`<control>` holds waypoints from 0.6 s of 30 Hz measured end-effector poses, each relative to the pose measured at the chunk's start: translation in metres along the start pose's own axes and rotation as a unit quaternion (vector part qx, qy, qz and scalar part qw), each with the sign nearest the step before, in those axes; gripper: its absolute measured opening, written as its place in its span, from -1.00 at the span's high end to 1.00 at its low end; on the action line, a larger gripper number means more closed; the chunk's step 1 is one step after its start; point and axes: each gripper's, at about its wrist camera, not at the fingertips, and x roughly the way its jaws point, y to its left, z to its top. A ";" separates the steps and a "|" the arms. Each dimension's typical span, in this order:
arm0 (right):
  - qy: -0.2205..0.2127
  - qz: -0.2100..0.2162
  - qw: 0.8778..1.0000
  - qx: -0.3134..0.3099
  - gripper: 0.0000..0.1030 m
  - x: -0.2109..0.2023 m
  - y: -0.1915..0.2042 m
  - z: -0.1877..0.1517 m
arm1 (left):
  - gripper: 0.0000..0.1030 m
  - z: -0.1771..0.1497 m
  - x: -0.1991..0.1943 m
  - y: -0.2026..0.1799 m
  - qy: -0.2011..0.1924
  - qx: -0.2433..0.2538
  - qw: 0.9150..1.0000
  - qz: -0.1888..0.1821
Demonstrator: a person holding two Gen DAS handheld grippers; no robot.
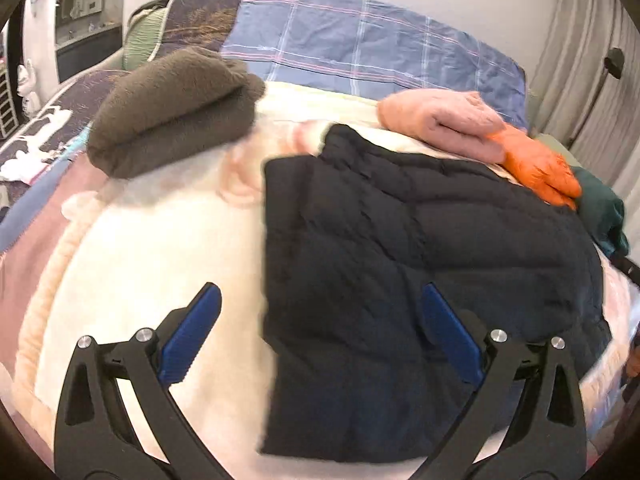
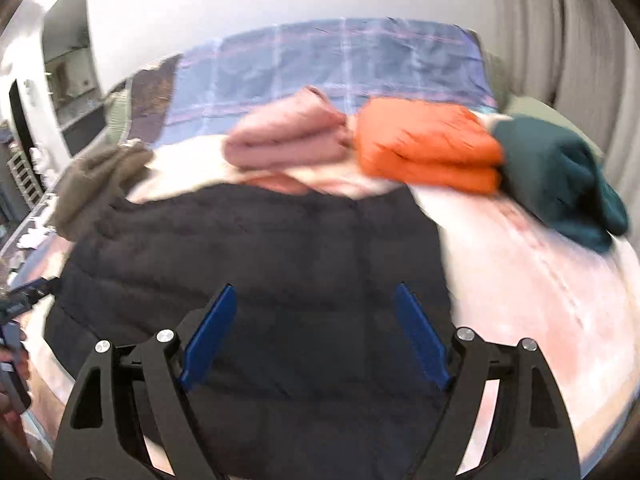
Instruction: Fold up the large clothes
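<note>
Left wrist view, left to right: brown fleece point(image 1: 172, 112), folded, on the cream blanket point(image 1: 152, 264). Right of it the black jacket point(image 1: 424, 248), quilted, lying flat on the blanket. Behind it a folded pink garment point(image 1: 444, 120), then an orange one point(image 1: 540, 168), touching; a teal one point(image 1: 600, 212) at far right. Plaid bedding point(image 1: 360, 44) runs along the back.

Left gripper point(image 1: 320, 300): jaws wide apart, nothing between them, above the jacket's left edge.

Right wrist view: brown fleece point(image 2: 96, 184) at left, jacket point(image 2: 256, 264) in centre, pink point(image 2: 288, 140), orange point(image 2: 428, 148), teal point(image 2: 560, 176) in a row behind.

Right gripper point(image 2: 316, 300): jaws wide, holding nothing, over the jacket. Frame blurred.
</note>
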 end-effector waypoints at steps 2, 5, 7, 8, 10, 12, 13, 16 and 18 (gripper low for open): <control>0.008 0.023 1.000 -0.002 -0.58 0.016 0.012 0.015 | -0.96 0.005 0.013 0.005 0.009 -0.009 1.000 0.005; 0.031 0.055 0.998 -0.001 -0.52 0.047 0.035 0.034 | -0.96 0.011 0.031 0.022 0.034 -0.048 0.998 -0.033; 0.043 0.054 0.998 -0.002 -0.31 0.067 0.048 0.045 | -0.96 0.009 0.043 0.031 0.050 -0.069 0.995 -0.055; 0.048 0.056 0.997 -0.002 -0.05 0.076 0.052 0.049 | -0.96 0.010 0.049 0.034 0.054 -0.070 0.995 -0.055; 0.068 0.057 0.996 -0.001 0.36 0.098 0.062 0.055 | -0.96 0.004 0.059 0.037 0.064 -0.062 0.995 -0.046; 0.094 0.061 0.994 0.007 0.41 0.123 0.064 0.055 | -0.96 0.000 0.063 0.036 0.066 -0.051 0.995 -0.052; 0.107 0.061 0.992 0.009 0.41 0.134 0.064 0.052 | -0.96 -0.001 0.065 0.037 0.066 -0.045 0.995 -0.056; 0.121 0.076 0.990 0.014 0.42 0.169 0.061 0.036 | -0.96 -0.001 0.073 0.041 0.065 -0.039 0.994 -0.078; 0.115 0.077 0.990 0.011 0.43 0.172 0.060 0.031 | -0.96 -0.002 0.076 0.044 0.063 -0.039 0.993 -0.096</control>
